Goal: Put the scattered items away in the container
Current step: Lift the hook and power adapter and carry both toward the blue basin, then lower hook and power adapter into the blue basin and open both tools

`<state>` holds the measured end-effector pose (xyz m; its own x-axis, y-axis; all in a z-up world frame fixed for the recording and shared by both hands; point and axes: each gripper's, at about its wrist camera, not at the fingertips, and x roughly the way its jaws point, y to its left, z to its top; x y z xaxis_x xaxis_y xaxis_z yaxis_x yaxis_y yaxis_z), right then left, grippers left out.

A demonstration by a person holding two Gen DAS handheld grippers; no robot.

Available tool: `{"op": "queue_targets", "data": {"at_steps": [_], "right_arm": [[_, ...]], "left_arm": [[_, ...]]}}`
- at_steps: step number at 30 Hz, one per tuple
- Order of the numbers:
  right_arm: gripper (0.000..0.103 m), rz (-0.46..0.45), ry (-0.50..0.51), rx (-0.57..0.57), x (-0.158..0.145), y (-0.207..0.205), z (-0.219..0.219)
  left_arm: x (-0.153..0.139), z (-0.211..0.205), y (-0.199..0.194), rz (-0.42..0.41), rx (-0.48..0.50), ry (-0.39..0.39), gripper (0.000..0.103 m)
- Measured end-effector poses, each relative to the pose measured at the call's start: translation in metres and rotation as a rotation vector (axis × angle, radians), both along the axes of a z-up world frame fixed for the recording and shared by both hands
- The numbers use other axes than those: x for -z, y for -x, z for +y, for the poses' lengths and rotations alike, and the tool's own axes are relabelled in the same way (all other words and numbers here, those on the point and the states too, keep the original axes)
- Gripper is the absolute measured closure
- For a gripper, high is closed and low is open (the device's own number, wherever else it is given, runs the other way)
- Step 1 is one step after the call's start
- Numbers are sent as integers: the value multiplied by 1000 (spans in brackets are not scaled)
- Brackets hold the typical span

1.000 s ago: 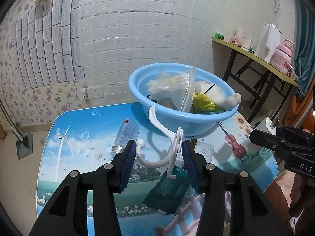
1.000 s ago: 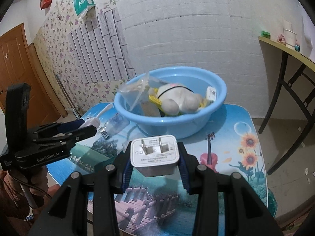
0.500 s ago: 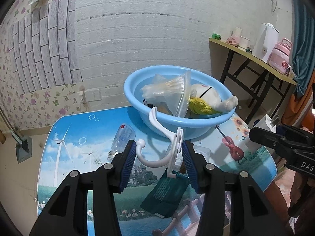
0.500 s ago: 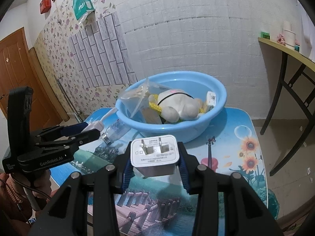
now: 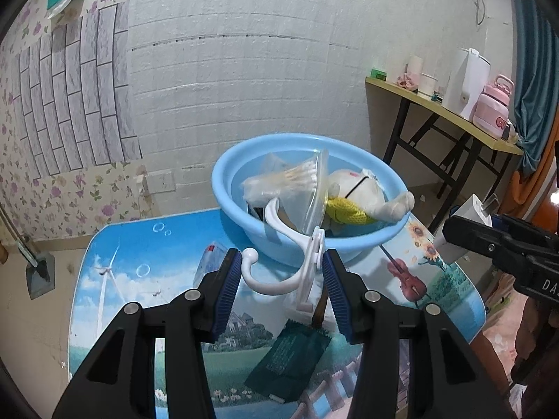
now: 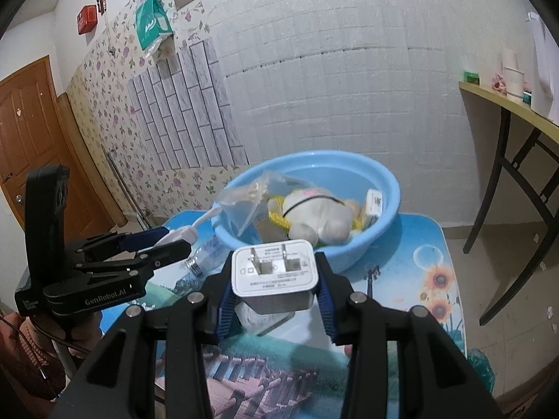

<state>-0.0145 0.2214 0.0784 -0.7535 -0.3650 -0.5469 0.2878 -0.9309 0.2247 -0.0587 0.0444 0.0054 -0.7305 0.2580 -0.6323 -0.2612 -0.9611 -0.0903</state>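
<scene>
The left gripper (image 5: 282, 288) had its jaws clamped on a white plastic double hook (image 5: 297, 265), held above the picture-printed bench (image 5: 115, 279) just before the round blue plastic basin (image 5: 307, 244). The right gripper (image 6: 276, 289) pinched a white square wall charger (image 6: 274, 269), prongs up, near that basin's front rim.

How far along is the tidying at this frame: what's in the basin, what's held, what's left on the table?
Done: the basin already holds a plush toy and a clear bag. In hand: the left gripper clamps a white hook; the right gripper clamps a charger; both are short of the basin. Left on the table: a bottle, a green packet and a white packet.
</scene>
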Motion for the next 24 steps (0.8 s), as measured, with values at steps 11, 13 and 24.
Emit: {"op": "queue_targets", "data": {"at_steps": [11,13,24], "right_arm": [[63,5,5,-6,-2,23,2],[63,3,8,-4,-1,29,3],[63,31,38,7,-11,60,11]], "left_arm": [[-6,6,27,14,10,-5,57],[-8,7,31,18,11,-8,57],[-31,9,63,86,14,-7,59]]}}
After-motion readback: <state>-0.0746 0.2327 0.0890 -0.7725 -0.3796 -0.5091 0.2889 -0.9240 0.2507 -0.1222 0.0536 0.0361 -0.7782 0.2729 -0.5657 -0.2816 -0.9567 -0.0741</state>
